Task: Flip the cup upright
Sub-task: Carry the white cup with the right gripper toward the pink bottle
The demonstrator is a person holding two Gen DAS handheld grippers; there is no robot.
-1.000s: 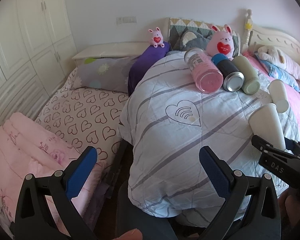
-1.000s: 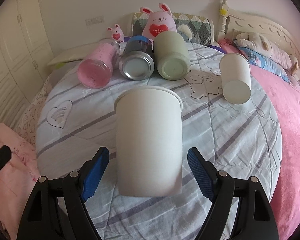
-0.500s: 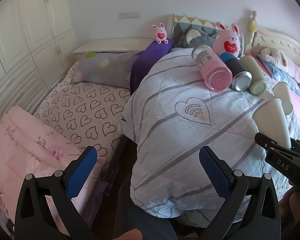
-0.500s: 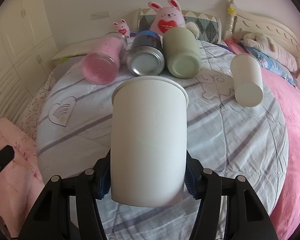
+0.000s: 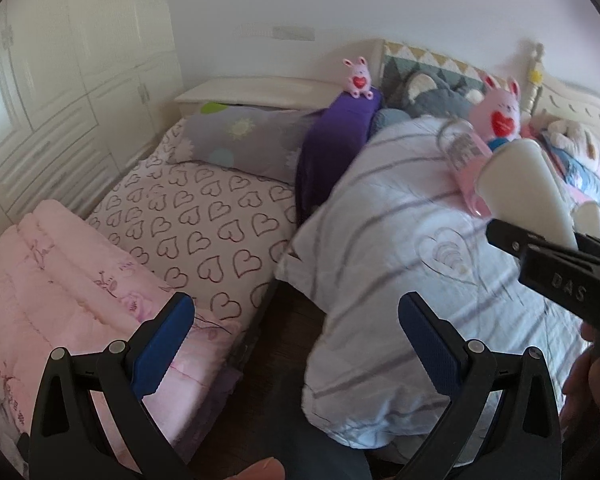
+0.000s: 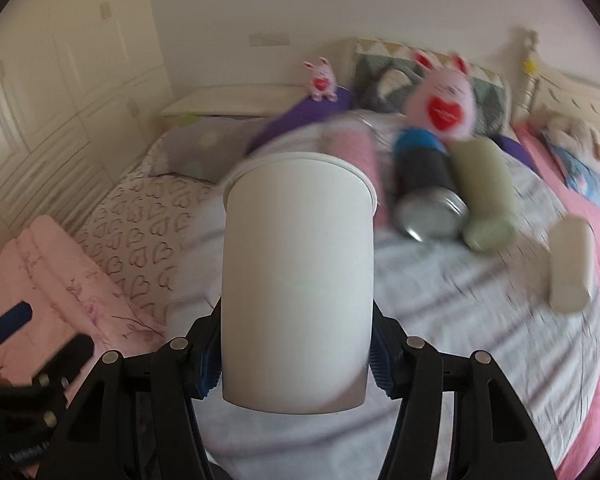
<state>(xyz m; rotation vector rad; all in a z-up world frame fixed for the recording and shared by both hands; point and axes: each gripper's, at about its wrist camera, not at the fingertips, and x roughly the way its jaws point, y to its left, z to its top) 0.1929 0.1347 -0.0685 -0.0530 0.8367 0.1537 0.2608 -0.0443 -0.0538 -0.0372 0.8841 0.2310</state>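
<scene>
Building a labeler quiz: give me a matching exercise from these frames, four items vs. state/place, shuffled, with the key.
Column 1:
1. white cup
2. left gripper
3. second white cup
4. steel-bottomed bottle

Column 2:
A. open, holding nothing
B. lying on the quilt, far right, apart from the bottles
C. clamped between the fingers of the right gripper
D. lying between the pink bottle and the green bottle

Pairs: 1-C, 2-A, 3-B, 4-D
</scene>
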